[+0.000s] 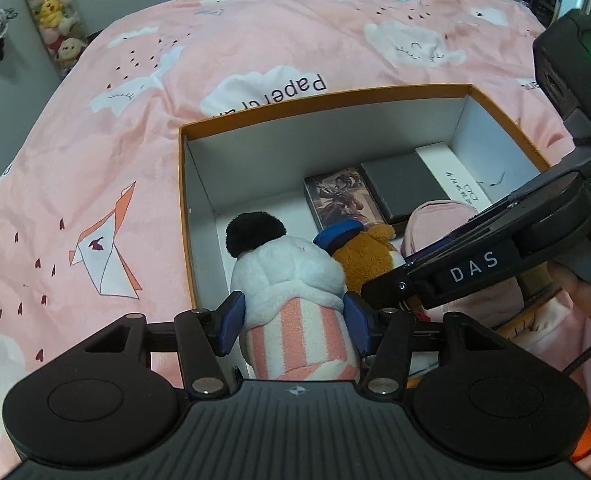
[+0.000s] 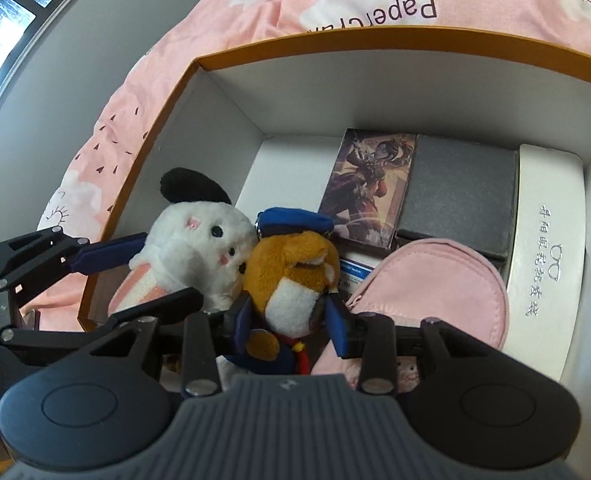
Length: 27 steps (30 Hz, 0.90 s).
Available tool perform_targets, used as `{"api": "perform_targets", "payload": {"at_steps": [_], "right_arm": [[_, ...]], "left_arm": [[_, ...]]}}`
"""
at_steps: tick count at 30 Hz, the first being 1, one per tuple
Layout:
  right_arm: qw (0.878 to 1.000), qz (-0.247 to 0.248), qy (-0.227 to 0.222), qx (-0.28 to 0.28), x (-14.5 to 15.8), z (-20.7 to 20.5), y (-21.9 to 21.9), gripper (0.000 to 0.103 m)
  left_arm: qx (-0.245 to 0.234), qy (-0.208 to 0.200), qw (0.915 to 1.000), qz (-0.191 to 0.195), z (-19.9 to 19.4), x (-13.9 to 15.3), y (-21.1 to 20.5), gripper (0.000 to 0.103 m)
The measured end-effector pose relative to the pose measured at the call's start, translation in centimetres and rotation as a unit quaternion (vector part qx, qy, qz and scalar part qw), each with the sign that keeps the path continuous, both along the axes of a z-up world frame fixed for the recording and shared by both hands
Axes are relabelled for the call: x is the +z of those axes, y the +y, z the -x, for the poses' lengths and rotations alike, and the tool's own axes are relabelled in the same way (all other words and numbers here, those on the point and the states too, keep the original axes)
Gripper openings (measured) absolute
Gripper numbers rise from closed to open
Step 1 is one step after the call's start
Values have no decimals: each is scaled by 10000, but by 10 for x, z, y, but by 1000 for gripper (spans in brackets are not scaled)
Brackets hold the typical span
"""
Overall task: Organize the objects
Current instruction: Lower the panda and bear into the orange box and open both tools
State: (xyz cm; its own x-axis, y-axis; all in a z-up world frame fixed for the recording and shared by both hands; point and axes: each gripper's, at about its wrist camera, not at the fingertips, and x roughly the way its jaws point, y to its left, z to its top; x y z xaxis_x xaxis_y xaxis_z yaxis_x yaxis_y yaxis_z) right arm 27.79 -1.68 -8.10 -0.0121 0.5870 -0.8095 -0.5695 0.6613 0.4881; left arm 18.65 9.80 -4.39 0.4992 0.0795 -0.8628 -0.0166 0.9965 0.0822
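A pink bedspread point(image 1: 255, 40) printed with clouds and paper cranes covers the bed, soft and rumpled, so anything set on it will sit unevenly; beyond it a grey wall shows, with a clear column of small plush toys point(image 1: 55, 16) in the far left corner and a window at the upper left of the right wrist view. On the bedspread sits an open cardboard box point(image 1: 183, 200), orange outside and white inside, stiff-walled and roomy at its left side. Flat along its far wall lie a white glasses case point(image 2: 551, 260), a dark grey box point(image 2: 459, 196) and an illustrated card box point(image 2: 369, 184), all rigid and packed edge to edge; nearer lies a pink pouch point(image 2: 427, 292), soft and slack. The left gripper point(image 1: 293, 320) is clamped on the striped lower body of a white plush dog point(image 1: 291, 272) with black ears, held over the box's near left corner; the right gripper point(image 2: 291, 320) is clamped on the belly of a brown plush toy point(image 2: 291, 280) wearing a blue cap, just beside the dog and touching it. Both toys look light, squashy and unbreakable, likely to spring back once let go, so the thick middle of the body seems the surest hold, while ears or cap would only stretch and slip.
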Motion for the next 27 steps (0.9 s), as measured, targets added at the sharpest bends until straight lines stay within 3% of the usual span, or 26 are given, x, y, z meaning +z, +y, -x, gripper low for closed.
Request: {"api": "perform_targets", "payload": {"at_steps": [3,5,7,9,19,21,27], "right_arm": [[10000,-54,-10,-23,3,0,-2,43],[10000,-81,15,-4,5,1,-3,43],[10000,-70,-54,20,8,2,-5,43],[9999,-84,-121,5,11,3,-5,43],[9989,-284,-324,-196,15,-6,1,40],[9991,-244,-297,-204,11,-7,2,32],[9995,-136,-153,-237,5,-4,0,29]], "left_arm": [[-103,13,9999,13,2,11,3,62],[-223,79,9997,25,3,19,5,55],[-304,228,9993,38,1,23,8,40],[-378,290,9989,-31,-3,25,10,34],[-1235,367,9905,-473,-34,4,-7,28],[-1289,470,9890,-547,-33,-1,-10,27],[-1312,666,9853,-863,-24,-10,-13,21]]}}
